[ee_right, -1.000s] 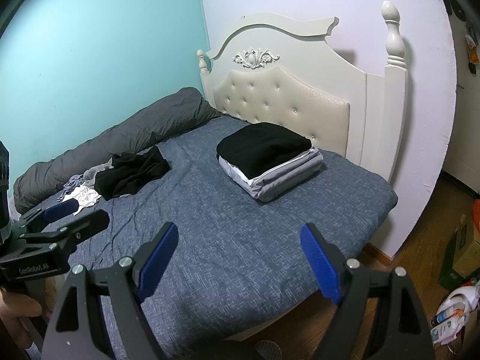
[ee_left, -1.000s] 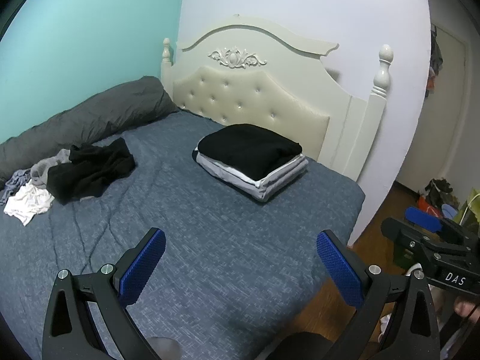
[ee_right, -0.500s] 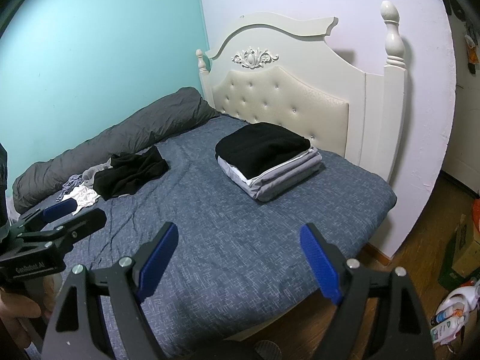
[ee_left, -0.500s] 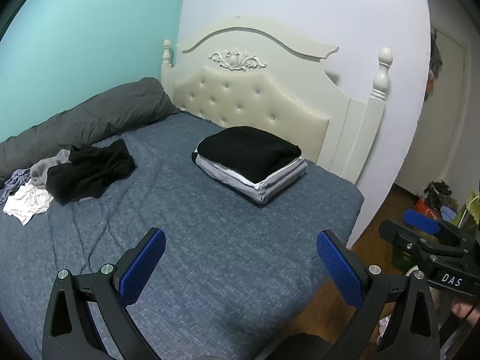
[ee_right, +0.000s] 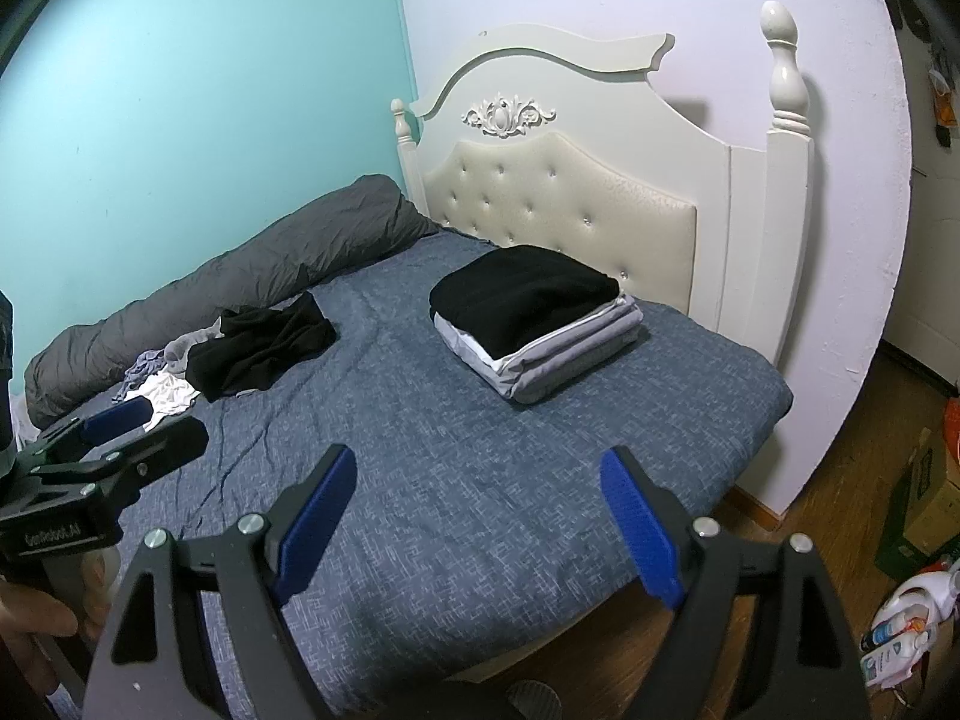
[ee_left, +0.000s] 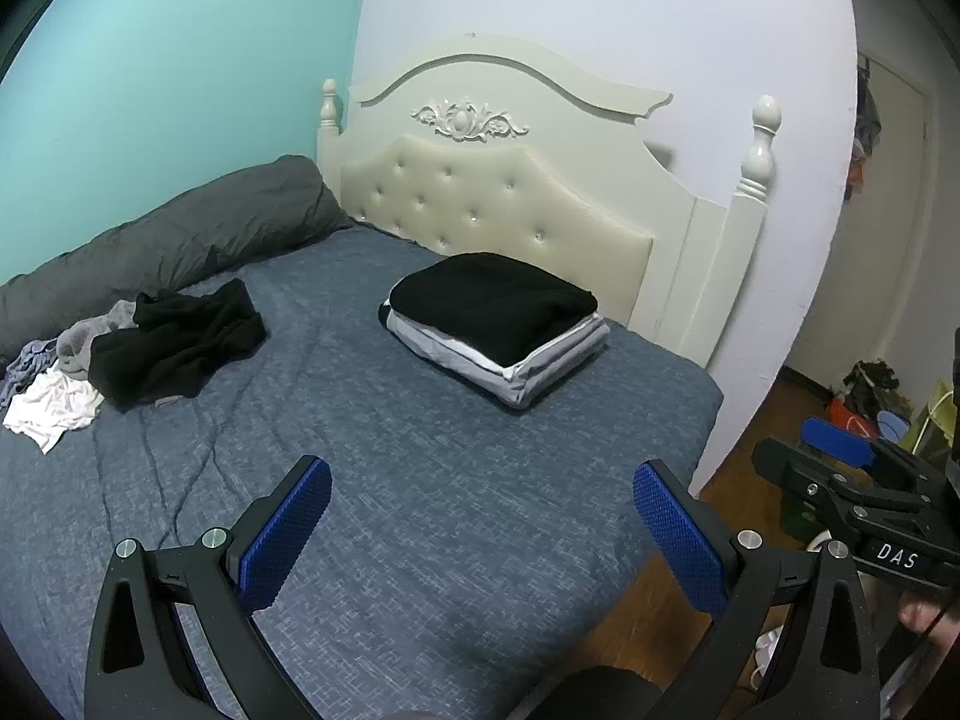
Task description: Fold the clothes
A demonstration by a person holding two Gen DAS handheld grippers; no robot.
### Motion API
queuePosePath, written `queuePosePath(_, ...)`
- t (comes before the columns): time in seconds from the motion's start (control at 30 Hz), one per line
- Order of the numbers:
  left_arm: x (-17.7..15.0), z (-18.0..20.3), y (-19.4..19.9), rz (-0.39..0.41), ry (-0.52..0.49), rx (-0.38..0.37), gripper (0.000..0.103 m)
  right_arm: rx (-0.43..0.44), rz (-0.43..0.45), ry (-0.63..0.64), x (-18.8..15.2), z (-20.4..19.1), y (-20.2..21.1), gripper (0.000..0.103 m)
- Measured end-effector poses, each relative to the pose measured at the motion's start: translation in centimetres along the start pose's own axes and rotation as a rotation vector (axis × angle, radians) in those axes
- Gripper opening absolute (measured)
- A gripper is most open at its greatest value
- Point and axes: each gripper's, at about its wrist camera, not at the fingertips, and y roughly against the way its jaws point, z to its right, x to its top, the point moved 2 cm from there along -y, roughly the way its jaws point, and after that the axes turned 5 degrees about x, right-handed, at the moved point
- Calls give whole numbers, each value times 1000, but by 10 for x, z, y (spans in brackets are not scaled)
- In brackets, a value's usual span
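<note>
A neat stack of folded clothes (ee_left: 498,324) (ee_right: 534,318), black on top of grey and white, rests on the blue bedspread (ee_left: 390,480) (ee_right: 480,450) near the headboard. To the left lies a heap of unfolded clothes (ee_left: 162,348) (ee_right: 252,348): a crumpled black garment with white and grey pieces beside it. My left gripper (ee_left: 480,516) hovers over the bed's near part, open and empty. My right gripper (ee_right: 480,504) also stands open with nothing between its blue pads. Each gripper shows at the edge of the other's view.
A rolled grey duvet (ee_left: 168,240) (ee_right: 240,276) runs along the teal wall. The cream tufted headboard (ee_left: 498,198) (ee_right: 576,192) stands behind the stack. Wooden floor on the right holds boxes and bottles (ee_right: 906,618) and bags (ee_left: 870,396) by a doorway.
</note>
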Motion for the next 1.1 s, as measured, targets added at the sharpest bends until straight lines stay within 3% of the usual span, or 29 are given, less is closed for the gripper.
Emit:
queuePosePath(0.27, 1, 4, 0, 2, -13, -1, 103, -1, 7, -12, 1, 2, 0, 85)
queuePosePath(0.37, 1, 4, 0, 5, -12, 5, 103, 0, 12, -14, 1, 2, 1, 93)
queuePosePath(0.57, 2, 4, 1, 6, -11, 8, 103, -1, 17, -8, 1, 2, 3, 100)
queuePosePath(1.1, 2, 2, 3, 0, -2, 8, 103, -12, 1, 3, -1, 2, -1, 102)
